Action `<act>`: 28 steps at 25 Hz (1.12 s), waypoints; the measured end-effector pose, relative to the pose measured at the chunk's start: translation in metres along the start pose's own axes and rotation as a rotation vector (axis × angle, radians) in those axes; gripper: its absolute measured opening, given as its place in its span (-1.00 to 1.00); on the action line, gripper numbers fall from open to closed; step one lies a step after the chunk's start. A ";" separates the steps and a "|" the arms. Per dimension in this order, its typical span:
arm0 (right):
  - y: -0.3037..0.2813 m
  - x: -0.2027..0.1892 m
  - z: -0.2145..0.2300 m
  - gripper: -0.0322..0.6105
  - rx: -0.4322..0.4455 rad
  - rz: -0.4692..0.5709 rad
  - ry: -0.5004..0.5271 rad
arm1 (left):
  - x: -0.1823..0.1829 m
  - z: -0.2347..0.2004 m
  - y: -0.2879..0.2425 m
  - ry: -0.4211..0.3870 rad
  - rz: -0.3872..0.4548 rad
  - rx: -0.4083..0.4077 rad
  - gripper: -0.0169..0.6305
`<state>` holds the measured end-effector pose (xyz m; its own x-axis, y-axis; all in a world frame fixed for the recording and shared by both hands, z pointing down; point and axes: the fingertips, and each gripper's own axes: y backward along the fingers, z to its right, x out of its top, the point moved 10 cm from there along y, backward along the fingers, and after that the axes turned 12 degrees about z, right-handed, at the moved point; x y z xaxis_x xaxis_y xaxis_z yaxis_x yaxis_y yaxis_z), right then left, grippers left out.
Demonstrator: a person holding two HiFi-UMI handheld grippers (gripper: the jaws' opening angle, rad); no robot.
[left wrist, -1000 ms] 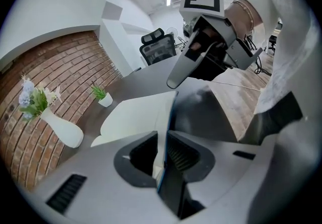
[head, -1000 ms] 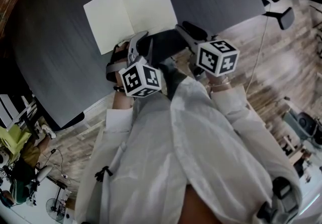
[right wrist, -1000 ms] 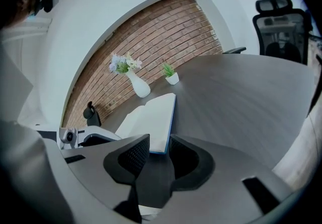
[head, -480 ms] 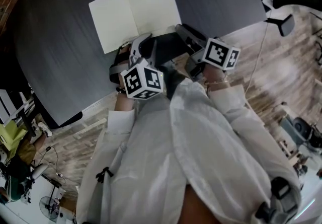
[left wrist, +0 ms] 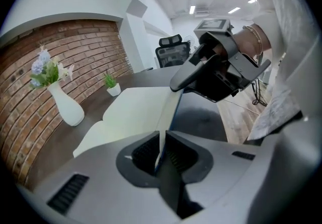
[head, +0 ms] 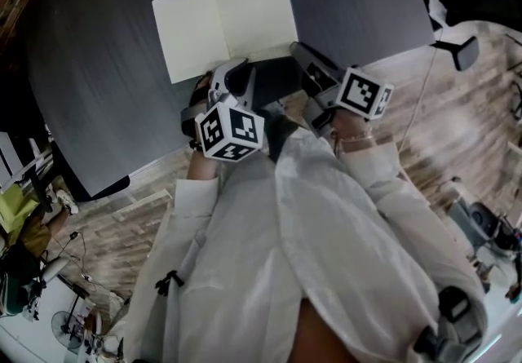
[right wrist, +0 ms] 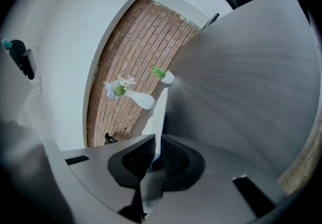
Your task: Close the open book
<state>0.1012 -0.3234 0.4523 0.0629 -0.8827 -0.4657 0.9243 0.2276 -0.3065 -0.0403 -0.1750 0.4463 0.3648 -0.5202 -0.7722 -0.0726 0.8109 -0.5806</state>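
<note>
The open book [head: 220,19] lies with blank cream pages up on the dark table [head: 98,68]. My left gripper [head: 236,69] sits at the book's near edge, close to the spine. In the left gripper view its jaws [left wrist: 160,155] are closing, with the thin edge of the right-hand page side [left wrist: 168,117] pinched between the pads. My right gripper [head: 298,49] is at the book's near right corner, also seen as the dark gripper [left wrist: 176,86] ahead. In the right gripper view my right gripper [right wrist: 155,156] is shut on the book's thin edge [right wrist: 158,112].
A white vase with flowers [left wrist: 65,104] and a small potted plant [left wrist: 113,87] stand on the table beyond the book, by the brick wall. An office chair [left wrist: 171,49] is behind the far end. The person's white shirt [head: 326,231] fills the near side.
Both grippers have rolled a little while staying at the book's near edge; the right marker cube has tilted. The book still lies open and flat.
</note>
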 end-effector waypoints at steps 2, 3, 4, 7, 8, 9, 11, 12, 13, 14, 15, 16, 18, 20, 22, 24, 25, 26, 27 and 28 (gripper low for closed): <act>-0.001 0.003 -0.006 -0.79 0.027 -0.006 0.016 | -0.001 -0.003 0.003 0.061 0.019 0.018 -0.83; -0.001 0.005 -0.008 -0.80 0.039 -0.013 0.033 | -0.001 -0.005 0.004 0.085 0.025 0.025 -0.83; -0.002 0.006 -0.011 -0.80 0.051 -0.020 0.049 | -0.001 -0.006 0.005 0.099 0.029 0.032 -0.83; -0.003 0.009 -0.018 -0.81 0.078 -0.035 0.086 | -0.001 -0.009 0.010 0.124 0.034 0.059 -0.83; -0.002 0.010 -0.020 -0.81 0.079 -0.037 0.097 | 0.000 -0.010 0.011 0.145 0.038 0.063 -0.83; -0.001 0.010 -0.021 -0.82 0.082 -0.037 0.107 | 0.001 -0.011 0.013 0.171 0.044 0.066 -0.83; 0.000 0.010 -0.026 -0.82 0.104 -0.032 0.121 | 0.002 -0.014 0.019 0.215 0.059 0.078 -0.83; -0.001 0.009 -0.029 -0.82 0.117 -0.029 0.131 | 0.002 -0.016 0.023 0.231 0.068 0.085 -0.83; -0.001 0.008 -0.033 -0.82 0.128 -0.027 0.147 | 0.002 -0.018 0.027 0.246 0.076 0.091 -0.83; -0.002 0.007 -0.037 -0.82 0.140 -0.026 0.170 | 0.002 -0.020 0.031 0.264 0.087 0.095 -0.83; -0.002 0.006 -0.042 -0.82 0.155 -0.027 0.196 | 0.002 -0.021 0.035 0.284 0.098 0.096 -0.83; -0.002 0.006 -0.046 -0.82 0.172 -0.029 0.219 | 0.002 -0.023 0.038 0.304 0.111 0.094 -0.83; -0.004 0.004 -0.054 -0.82 0.197 -0.033 0.252 | 0.004 -0.027 0.045 0.328 0.134 0.088 -0.83; -0.006 0.000 -0.062 -0.82 0.213 -0.037 0.275 | 0.002 -0.033 0.052 0.350 0.150 0.089 -0.83; -0.010 -0.003 -0.071 -0.82 0.230 -0.045 0.307 | -0.002 -0.039 0.059 0.377 0.164 0.089 -0.86; -0.014 -0.007 -0.079 -0.82 0.243 -0.051 0.331 | -0.007 -0.045 0.067 0.404 0.183 0.081 -0.90; -0.016 -0.010 -0.084 -0.82 0.248 -0.053 0.338 | -0.009 -0.047 0.071 0.417 0.194 0.071 -0.90; -0.018 -0.012 -0.088 -0.82 0.253 -0.053 0.341 | -0.011 -0.048 0.075 0.431 0.204 0.057 -0.91; -0.019 -0.016 -0.092 -0.82 0.259 -0.052 0.343 | -0.013 -0.049 0.078 0.444 0.212 0.042 -0.91; -0.021 -0.019 -0.096 -0.82 0.264 -0.053 0.345 | -0.016 -0.050 0.082 0.455 0.218 0.031 -0.91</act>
<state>0.0448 -0.2722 0.3880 -0.0751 -0.6912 -0.7188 0.9902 0.0332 -0.1354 -0.0985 -0.1139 0.3978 -0.0983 -0.3964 -0.9128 -0.0720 0.9177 -0.3908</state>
